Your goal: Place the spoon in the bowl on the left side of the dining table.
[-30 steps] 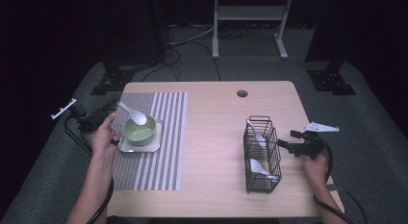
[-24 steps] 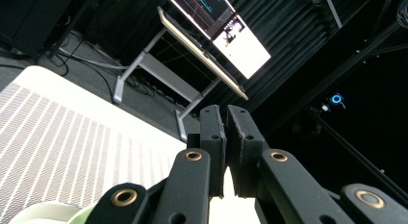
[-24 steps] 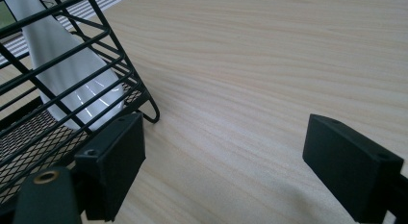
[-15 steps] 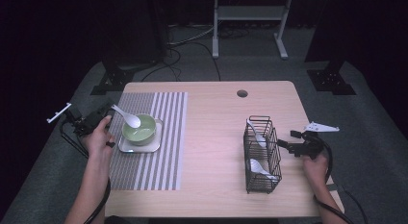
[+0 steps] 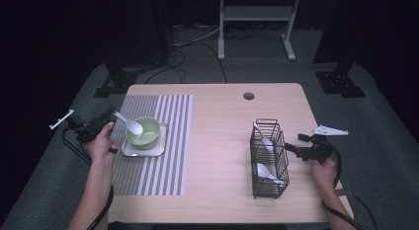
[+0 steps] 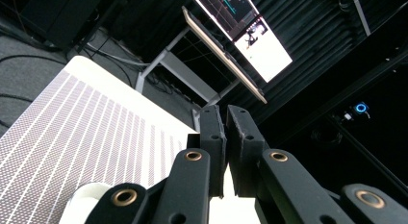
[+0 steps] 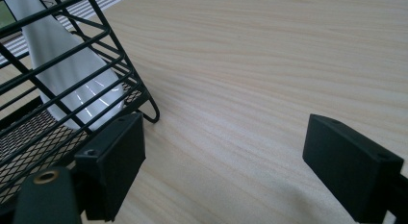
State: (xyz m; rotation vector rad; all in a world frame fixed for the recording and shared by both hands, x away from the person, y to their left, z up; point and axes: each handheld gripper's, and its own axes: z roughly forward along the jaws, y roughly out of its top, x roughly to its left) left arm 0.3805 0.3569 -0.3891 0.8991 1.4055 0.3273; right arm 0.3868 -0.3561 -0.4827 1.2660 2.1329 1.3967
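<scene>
**White spoon over the green bowl**

The white spoon [image 5: 129, 124] lies with its scoop over the green bowl [image 5: 144, 133], its handle toward the left gripper [image 5: 101, 122], whose jaws stand almost together; whether they pinch the handle, I cannot tell. The bowl sits on a small tray [image 5: 160, 150] on the striped placemat [image 5: 168, 141]. Two more spoons [image 5: 263, 136] stand in the one wire basket [image 5: 262, 189]. The right gripper [image 5: 292, 148], jaws wide apart, waits just beside it.

Dark room, grey floor [image 5: 385, 141], perhaps carpeted.
</scene>
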